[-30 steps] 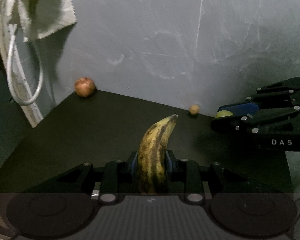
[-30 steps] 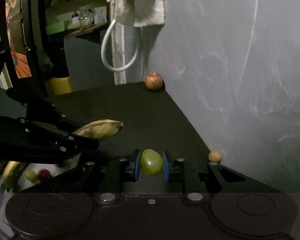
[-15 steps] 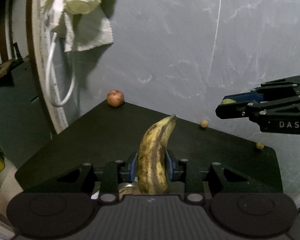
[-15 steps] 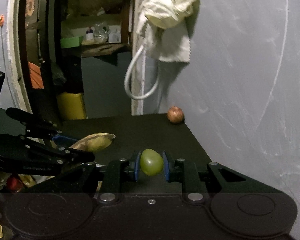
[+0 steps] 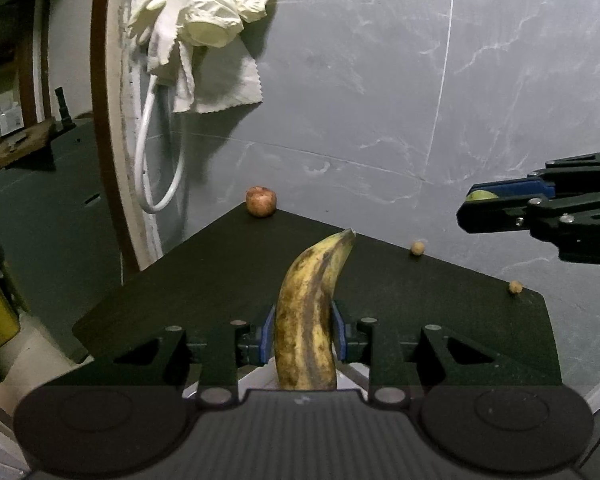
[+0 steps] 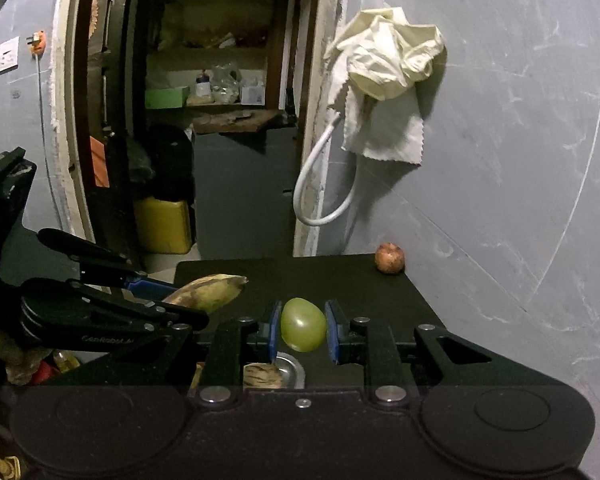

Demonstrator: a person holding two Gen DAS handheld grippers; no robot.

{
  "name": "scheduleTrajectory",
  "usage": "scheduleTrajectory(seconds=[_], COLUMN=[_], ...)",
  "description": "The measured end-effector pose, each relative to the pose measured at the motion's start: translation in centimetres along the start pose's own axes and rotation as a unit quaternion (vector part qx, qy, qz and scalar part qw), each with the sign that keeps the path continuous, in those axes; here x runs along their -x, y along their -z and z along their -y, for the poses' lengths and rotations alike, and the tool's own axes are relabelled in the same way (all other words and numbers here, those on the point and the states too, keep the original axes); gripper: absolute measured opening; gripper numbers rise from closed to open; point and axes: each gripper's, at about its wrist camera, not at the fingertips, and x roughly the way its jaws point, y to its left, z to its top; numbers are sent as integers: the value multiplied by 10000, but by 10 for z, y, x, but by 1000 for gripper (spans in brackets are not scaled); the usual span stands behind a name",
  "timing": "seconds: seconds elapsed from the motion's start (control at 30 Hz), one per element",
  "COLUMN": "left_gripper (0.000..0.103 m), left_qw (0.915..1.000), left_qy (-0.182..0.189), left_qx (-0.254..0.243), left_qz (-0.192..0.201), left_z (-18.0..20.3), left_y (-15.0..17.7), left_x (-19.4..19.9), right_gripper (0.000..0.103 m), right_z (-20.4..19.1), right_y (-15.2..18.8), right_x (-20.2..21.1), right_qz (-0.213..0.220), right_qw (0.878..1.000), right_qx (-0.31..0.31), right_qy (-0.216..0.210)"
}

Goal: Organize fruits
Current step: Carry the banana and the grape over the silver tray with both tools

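— Left claw (image 5: 303, 338)?
— Pinching the banana (image 5: 312, 312), tip up, above the black table (image 5: 204, 280).
— Right claw (image 6: 303, 332)?
— Clamped on the green fruit (image 6: 303, 324), also off the table.
— On the table?
— Reddish fruit (image 5: 261, 201) at the far corner, against the wall (image 5: 380, 80).

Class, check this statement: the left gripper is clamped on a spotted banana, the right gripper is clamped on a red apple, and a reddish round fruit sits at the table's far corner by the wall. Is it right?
One detail is wrong. The right gripper is clamped on a green grape, not a red apple, as the right wrist view shows. The left gripper does hold the spotted banana, and the reddish round fruit sits at the table's far corner.
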Motion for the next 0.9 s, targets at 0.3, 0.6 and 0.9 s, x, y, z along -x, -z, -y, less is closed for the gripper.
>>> scheduleTrajectory(seconds=[0.3, 0.6, 0.9], left_gripper=[31, 31, 31], left_qw=[10000, 9994, 9962], left_qy=[-26, -183, -558], left_qx=[41, 299, 554], left_qz=[56, -51, -382], left_z=[-6, 13, 51], left_y=[17, 42, 68], left_x=[24, 39, 46], right_gripper=[24, 24, 24], right_z=[-28, -32, -16], right_y=[1, 12, 40], right_x=[20, 31, 41], right_qz=[69, 38, -139], right_qw=[9999, 9991, 9945], right_qx=[83, 206, 317], right_qy=[-50, -376, -987])
